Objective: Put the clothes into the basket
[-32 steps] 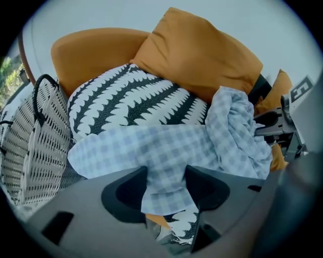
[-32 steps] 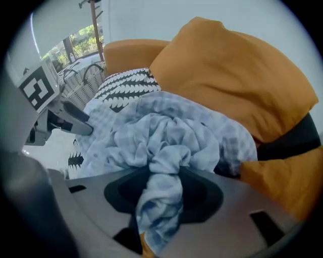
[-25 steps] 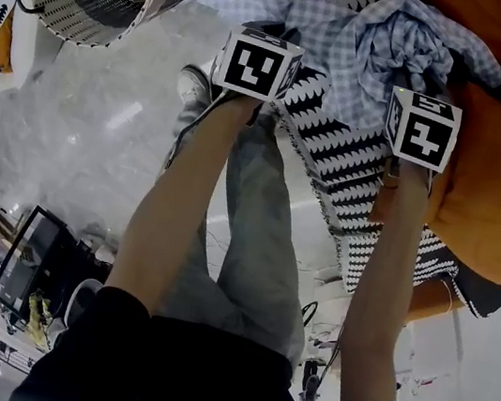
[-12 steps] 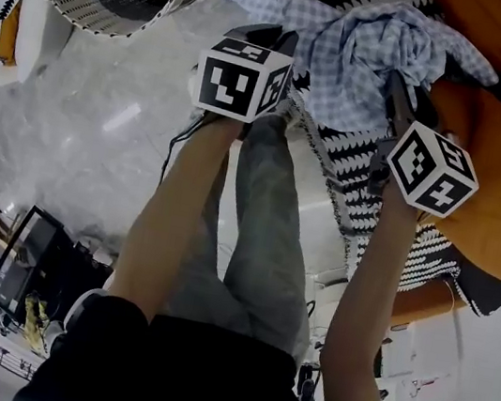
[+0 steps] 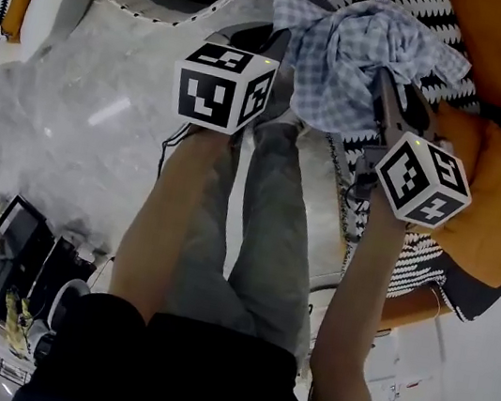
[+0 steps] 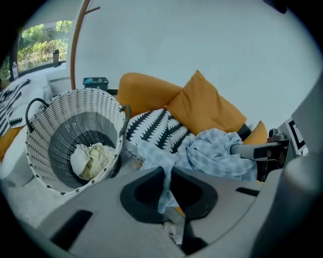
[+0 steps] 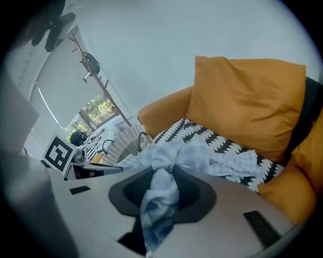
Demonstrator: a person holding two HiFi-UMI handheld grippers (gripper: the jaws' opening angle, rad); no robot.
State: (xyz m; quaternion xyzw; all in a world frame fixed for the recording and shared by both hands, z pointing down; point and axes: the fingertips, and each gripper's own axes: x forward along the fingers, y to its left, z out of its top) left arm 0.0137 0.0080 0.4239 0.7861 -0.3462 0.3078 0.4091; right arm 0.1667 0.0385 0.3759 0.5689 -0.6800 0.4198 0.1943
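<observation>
Left hand-held gripper [image 6: 166, 174]: jaws almost together, clamped on a thin edge of the blue checked shirt [image 6: 217, 153]. Right hand-held gripper [image 7: 160, 176]: jaws slightly apart, clamped on a thick bunch of the same shirt. The shirt hangs between both, right of the basket [image 6: 35, 151], which holds a cream garment [image 6: 93, 158].

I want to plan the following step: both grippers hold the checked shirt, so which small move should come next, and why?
Probably carry the checked shirt sideways until it is over the basket. The left gripper and right gripper are both shut on it, and the basket stands open to their left.
</observation>
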